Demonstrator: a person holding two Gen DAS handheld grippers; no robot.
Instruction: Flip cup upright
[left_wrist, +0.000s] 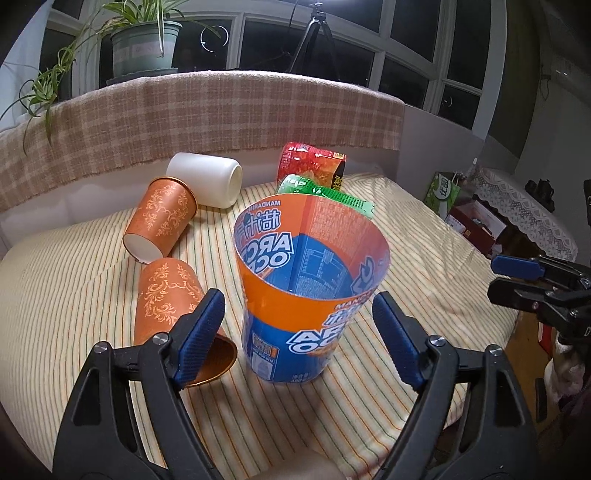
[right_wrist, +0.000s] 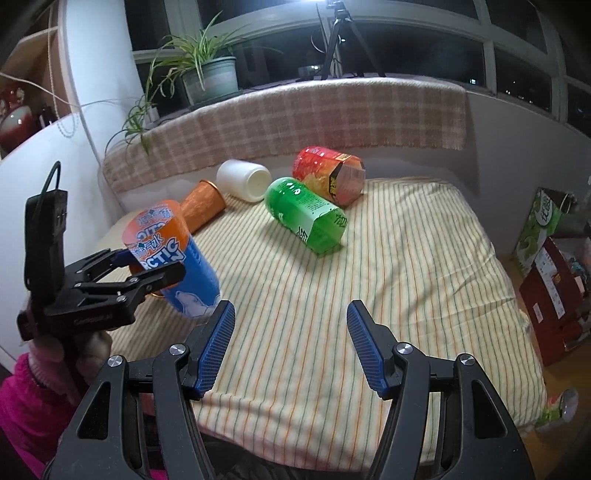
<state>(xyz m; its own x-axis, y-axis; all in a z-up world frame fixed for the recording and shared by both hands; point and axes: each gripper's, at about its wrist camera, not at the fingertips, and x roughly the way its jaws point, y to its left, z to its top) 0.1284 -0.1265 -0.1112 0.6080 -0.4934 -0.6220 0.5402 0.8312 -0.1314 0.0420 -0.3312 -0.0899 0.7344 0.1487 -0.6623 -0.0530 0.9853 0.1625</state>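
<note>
Left wrist view: left gripper (left_wrist: 298, 338) with jaws spread wide, blue pads (left_wrist: 201, 334) on either side of the orange-and-blue cup (left_wrist: 295, 310) and not pressing it. Cup standing mouth up on the striped cloth (left_wrist: 424, 266), open rim toward the camera. Just left of it, an orange patterned cup (left_wrist: 166, 295) lying on its side, partly behind the left finger; a second orange cup (left_wrist: 160, 218) also lying farther back, touching a white cup (left_wrist: 207, 179) on its side. Behind the standing cup, a green can (left_wrist: 325, 194) and a red can (left_wrist: 314, 164). Right wrist view: right gripper (right_wrist: 291, 343) also released, nothing between its fingers, hanging above bare cloth, well apart from the cup (right_wrist: 173, 254). From this side, left gripper (right_wrist: 147, 269) seen around the middle of the cup. Beyond the table, a checked blanket (right_wrist: 295, 118), a potted plant (right_wrist: 210, 77) and a tripod (right_wrist: 340, 40) near the dark window.
</note>
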